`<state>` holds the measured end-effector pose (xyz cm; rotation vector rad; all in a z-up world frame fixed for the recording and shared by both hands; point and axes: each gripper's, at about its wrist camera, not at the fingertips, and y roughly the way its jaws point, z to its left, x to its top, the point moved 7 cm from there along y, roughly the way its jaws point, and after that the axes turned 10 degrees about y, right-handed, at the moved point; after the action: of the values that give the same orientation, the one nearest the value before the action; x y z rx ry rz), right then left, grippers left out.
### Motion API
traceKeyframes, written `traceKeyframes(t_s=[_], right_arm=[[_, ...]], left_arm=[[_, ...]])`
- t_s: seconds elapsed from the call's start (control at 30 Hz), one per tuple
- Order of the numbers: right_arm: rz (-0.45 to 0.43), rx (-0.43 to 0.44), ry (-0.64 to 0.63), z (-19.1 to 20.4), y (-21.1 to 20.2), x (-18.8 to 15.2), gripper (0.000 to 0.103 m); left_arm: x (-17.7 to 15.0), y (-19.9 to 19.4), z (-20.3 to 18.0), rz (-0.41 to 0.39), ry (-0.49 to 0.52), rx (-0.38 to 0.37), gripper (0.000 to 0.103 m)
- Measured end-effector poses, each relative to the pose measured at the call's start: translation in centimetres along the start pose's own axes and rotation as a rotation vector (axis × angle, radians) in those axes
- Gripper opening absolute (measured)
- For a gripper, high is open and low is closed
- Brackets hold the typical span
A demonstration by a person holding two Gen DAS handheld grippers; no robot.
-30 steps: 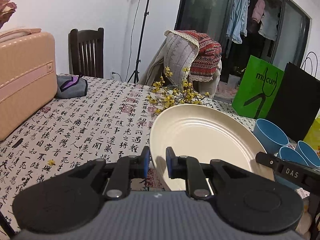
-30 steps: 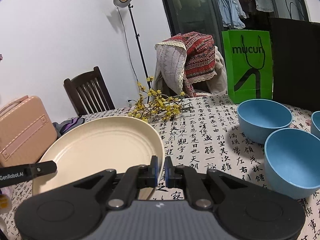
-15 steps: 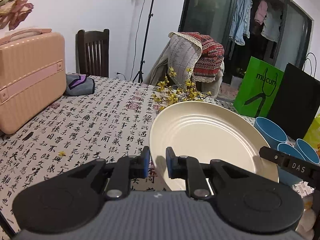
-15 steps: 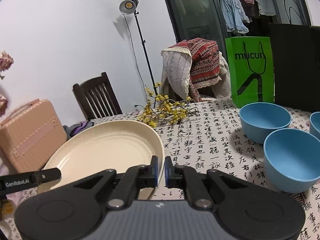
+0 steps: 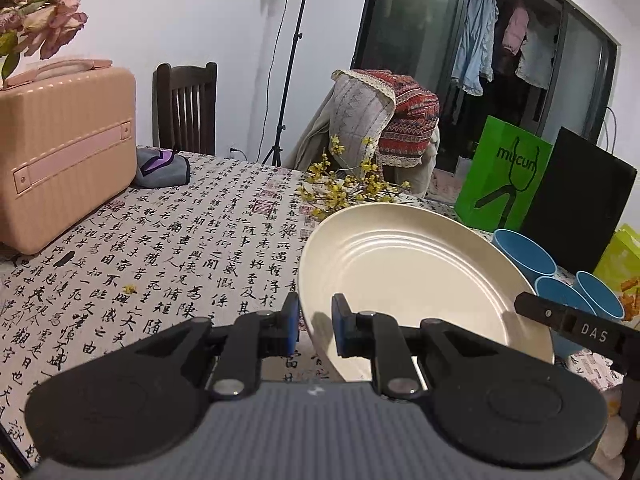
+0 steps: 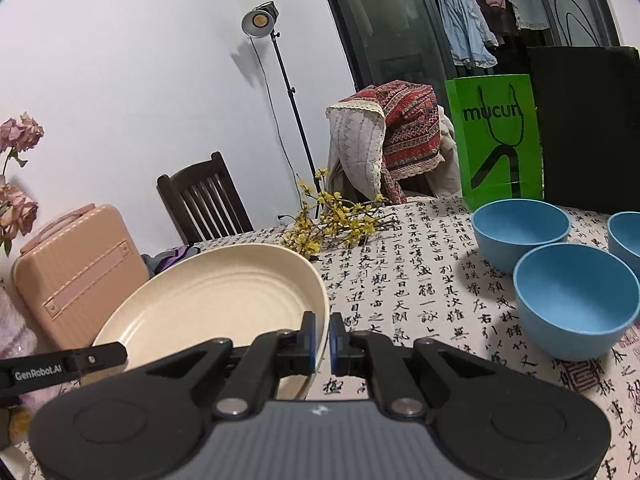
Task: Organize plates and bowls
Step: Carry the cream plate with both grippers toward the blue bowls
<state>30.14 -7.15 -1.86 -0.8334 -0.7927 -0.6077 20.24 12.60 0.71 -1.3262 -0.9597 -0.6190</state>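
A large cream plate (image 5: pixel 416 280) is held tilted above the table by both grippers. My left gripper (image 5: pixel 315 326) is shut on its left rim. My right gripper (image 6: pixel 323 338) is shut on its right rim; the plate (image 6: pixel 216 304) fills the left of the right wrist view. Three blue bowls stand on the table to the right: one far (image 6: pixel 520 228), one near (image 6: pixel 576 300), one at the edge (image 6: pixel 626 236). They also show in the left wrist view (image 5: pixel 524 254) behind the plate.
A pink suitcase (image 5: pixel 60 152) stands on the table at the left, with a grey pouch (image 5: pixel 162 168) behind it. Yellow flower sprigs (image 5: pixel 352 188) lie at the far middle. A green bag (image 5: pixel 504 180) and a black bag (image 5: pixel 576 208) stand at the back right. Chairs stand behind the table.
Both grippers have risen with the plate between them; the table and the bowls sit lower in view and the plate is higher off the cloth.
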Motion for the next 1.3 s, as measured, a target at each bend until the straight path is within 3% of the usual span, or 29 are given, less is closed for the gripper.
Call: traceKeyframes(t_s=[1.3], right_arm=[[-0.067,-0.081,0.016,-5.3,-6.5,-3.6,0.007]], left_arm=[[-4.3,-2.1,-5.3,-0.005,0.1,-0.128,0.017]])
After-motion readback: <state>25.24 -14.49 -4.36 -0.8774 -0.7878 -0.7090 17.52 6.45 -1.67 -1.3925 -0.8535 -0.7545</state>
